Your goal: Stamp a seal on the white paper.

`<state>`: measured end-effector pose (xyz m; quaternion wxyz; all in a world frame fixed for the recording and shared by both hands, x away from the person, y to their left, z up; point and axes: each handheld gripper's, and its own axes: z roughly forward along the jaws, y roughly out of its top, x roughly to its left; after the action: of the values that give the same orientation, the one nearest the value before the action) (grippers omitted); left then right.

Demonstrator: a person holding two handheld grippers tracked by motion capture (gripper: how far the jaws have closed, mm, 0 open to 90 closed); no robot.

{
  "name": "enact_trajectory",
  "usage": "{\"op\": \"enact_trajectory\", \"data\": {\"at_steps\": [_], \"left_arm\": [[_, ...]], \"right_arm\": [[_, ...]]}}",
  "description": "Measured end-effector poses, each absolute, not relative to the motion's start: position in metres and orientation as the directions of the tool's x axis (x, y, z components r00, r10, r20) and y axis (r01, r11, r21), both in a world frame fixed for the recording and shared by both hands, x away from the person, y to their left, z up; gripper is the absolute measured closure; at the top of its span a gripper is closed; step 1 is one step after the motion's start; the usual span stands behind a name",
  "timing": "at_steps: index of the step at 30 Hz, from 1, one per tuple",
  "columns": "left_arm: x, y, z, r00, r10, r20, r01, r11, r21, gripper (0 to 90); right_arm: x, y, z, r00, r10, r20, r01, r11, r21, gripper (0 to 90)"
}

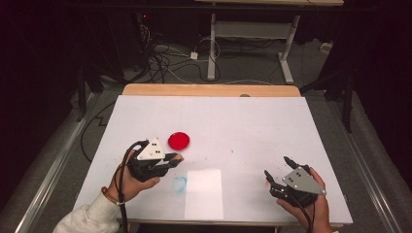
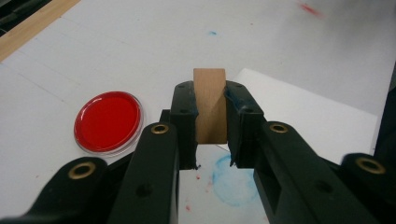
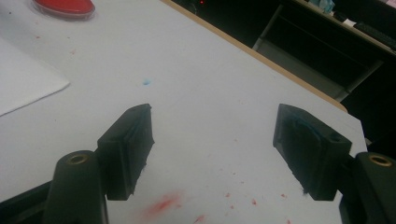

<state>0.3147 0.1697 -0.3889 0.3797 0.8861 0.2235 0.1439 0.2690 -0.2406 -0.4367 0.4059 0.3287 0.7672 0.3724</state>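
Two grippers on the table (image 1: pixel 243 116): left gripper (image 2: pixel 211 140) clamps a small wooden block (image 2: pixel 209 105), seemingly a stamp, above a blue smudge (image 2: pixel 233 179) beside the red dish (image 2: pixel 108 121); right gripper (image 3: pixel 212 154) gapes wide, holding nothing.

Between the matt black plastic left tongs (image 2: pixel 211 126) sits a smooth bare wooden block (image 2: pixel 209 105); beside them, a glossy red plastic dish (image 2: pixel 108 122) and matt white paper (image 2: pixel 308 114).

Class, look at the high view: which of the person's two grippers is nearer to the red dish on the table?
Left. The left gripper, shut on a wooden block, sits just below the red dish. The right gripper, jaws open, is far across the table to the dish's right.
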Motion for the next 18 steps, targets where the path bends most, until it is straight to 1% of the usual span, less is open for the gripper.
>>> {"op": "enact_trajectory", "data": {"at_steps": [18], "left_arm": [[0.3,0.154,-0.399,0.895,0.435,0.096,0.248,-0.666,0.703,73.4]], "right_arm": [[0.27,-0.237,-0.438,-0.472,0.798,-0.375,0.203,0.512,0.835,29.3]]}}
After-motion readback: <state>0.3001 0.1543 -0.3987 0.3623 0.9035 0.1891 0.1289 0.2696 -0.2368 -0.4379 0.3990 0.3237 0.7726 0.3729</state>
